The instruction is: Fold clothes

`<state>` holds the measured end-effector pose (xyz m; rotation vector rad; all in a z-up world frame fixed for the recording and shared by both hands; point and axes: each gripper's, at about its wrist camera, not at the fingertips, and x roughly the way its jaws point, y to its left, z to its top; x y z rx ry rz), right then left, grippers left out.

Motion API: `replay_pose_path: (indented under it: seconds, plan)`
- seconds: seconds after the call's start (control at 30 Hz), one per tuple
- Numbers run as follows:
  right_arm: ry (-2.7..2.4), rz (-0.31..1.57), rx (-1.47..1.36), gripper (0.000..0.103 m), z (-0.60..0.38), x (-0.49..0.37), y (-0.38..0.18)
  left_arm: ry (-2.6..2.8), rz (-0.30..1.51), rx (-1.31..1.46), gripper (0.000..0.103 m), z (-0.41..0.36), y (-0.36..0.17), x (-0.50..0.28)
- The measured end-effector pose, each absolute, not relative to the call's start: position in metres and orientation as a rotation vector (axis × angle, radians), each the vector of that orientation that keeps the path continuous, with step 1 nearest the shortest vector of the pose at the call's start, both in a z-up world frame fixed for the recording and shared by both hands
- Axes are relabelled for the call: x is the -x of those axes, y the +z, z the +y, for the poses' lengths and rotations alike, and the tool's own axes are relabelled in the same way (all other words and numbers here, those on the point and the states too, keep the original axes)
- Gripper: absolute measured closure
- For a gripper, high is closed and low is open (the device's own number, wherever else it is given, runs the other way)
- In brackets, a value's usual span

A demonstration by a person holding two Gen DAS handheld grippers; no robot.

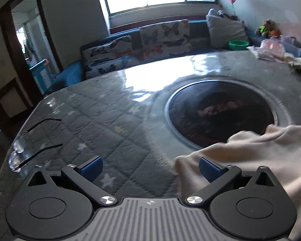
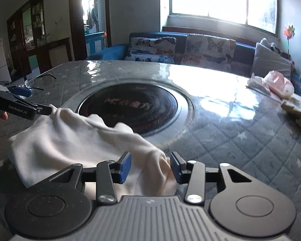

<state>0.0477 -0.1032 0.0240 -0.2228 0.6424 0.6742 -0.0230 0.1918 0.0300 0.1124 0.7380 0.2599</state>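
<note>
A white garment lies crumpled on the quilted grey table, partly over the rim of a round dark inset. In the left wrist view the garment fills the lower right. My left gripper is open wide, its right finger over the cloth's left edge; it also shows in the right wrist view at the cloth's far left corner. My right gripper is open, with a bunched fold of the garment's near right corner between its blue pads, which do not press it.
The table has a glossy clear cover. Eyeglasses lie at its left edge. Pink and pale bagged items and folded cloth sit at the far right. A sofa with butterfly cushions stands behind.
</note>
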Motion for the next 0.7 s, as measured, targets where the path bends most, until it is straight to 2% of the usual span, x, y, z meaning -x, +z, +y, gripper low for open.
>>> replay_pose_path:
  seconds: [0.07, 0.3, 0.33, 0.37, 0.53, 0.63, 0.7]
  plan:
    - [0.674, 0.626, 0.235, 0.05, -0.097, -0.05, 0.025, 0.25, 0.748, -0.115, 0.0, 0.187, 0.028, 0.018]
    - [0.586, 0.635, 0.299, 0.047, -0.091, -0.069, 0.01, 0.244, 0.779, -0.09, 0.0, 0.192, 0.014, 0.013]
    - [0.56, 0.641, 0.316, 0.039, -0.093, -0.072, 0.007, 0.242, 0.778, -0.089, 0.0, 0.193, 0.014, 0.014]
    - [0.551, 0.642, 0.305, 0.036, -0.097, -0.073, 0.007, 0.24, 0.778, -0.088, 0.0, 0.193, 0.014, 0.014]
    - [0.529, 0.628, 0.267, 0.033, -0.113, -0.07, 0.02, 0.237, 0.775, -0.066, 0.0, 0.188, 0.02, 0.014]
    - [0.55, 0.583, 0.277, 0.019, -0.106, -0.06, 0.03, 0.233, 0.768, -0.047, 0.0, 0.184, 0.026, 0.015]
    - [0.561, 0.565, 0.29, 0.019, -0.1, -0.056, 0.031, 0.229, 0.773, -0.062, 0.0, 0.179, 0.024, 0.015]
